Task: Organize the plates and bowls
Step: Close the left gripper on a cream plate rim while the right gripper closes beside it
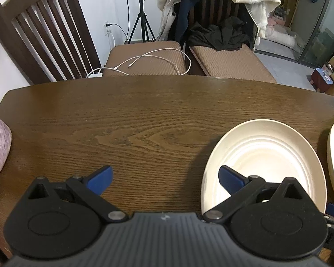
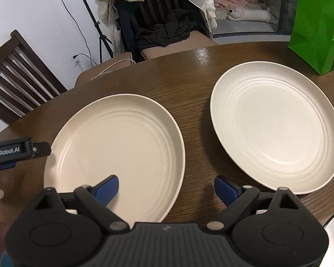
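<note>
Wide bare stretch of table [image 1: 144,115] is lying open on my left, far edge w/ chairs [image 1: 44,35] behind it. My left gripper [image 1: 165,181] is hanging w/ jaws spread, nothing between them, right finger over the near plate's [image 2: 113,138] left rim. My right gripper [image 2: 165,189] is straddling that plate's right rim, jaws apart, not pressing on it. Both plates are sitting empty; 2nd plate [image 2: 276,131] is lying just beside, w/ a narrow gap. Green bag [image 2: 318,22] is standing at far right by the table edge.
</note>
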The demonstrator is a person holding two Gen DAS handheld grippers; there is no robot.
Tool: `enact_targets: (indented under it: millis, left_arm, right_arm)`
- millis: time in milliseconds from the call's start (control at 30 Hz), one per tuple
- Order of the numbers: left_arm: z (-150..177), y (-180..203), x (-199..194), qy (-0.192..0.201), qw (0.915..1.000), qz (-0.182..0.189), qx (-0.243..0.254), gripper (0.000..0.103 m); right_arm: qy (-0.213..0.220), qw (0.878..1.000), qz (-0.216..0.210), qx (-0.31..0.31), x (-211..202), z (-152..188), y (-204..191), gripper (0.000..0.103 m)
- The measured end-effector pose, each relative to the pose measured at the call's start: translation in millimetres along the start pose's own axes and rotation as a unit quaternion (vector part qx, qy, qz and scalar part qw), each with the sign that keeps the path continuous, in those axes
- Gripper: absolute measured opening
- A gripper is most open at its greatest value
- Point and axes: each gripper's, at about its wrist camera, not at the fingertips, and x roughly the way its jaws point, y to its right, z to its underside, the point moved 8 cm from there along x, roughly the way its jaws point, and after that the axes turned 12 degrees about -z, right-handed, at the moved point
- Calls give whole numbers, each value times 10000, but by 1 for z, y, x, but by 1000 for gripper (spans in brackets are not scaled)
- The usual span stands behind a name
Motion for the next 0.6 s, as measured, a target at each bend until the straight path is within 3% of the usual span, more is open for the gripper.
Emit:
enact_targets:
  millis: [233, 333, 433, 500, 533, 600]
  left_arm:
    - [3, 1, 9, -100, 9999, 106, -45, 103]
    - [5, 8, 9, -105, 9997, 207, 37, 100]
    - [8, 13, 10, -123, 9995, 278, 97, 90]
    - [9, 16, 11, -138, 9993, 318, 121, 71]
    - [11, 17, 13, -167, 9992, 330, 129, 69]
    - [12, 21, 13, -150, 9989, 424, 137, 60]
  right_arm:
    - [-17, 10000, 76, 38, 6, 2, 4, 81]
    - [53, 9999, 42, 85, 4, 0, 7, 73]
    - [122, 9998, -13, 154, 3, -1, 8, 65]
    - [137, 9998, -54, 164, 2, -2, 8, 54]
    - [141, 9997, -93, 181, 2, -2, 8, 51]
    - [153, 9994, -191, 231, 2, -2, 9, 34]
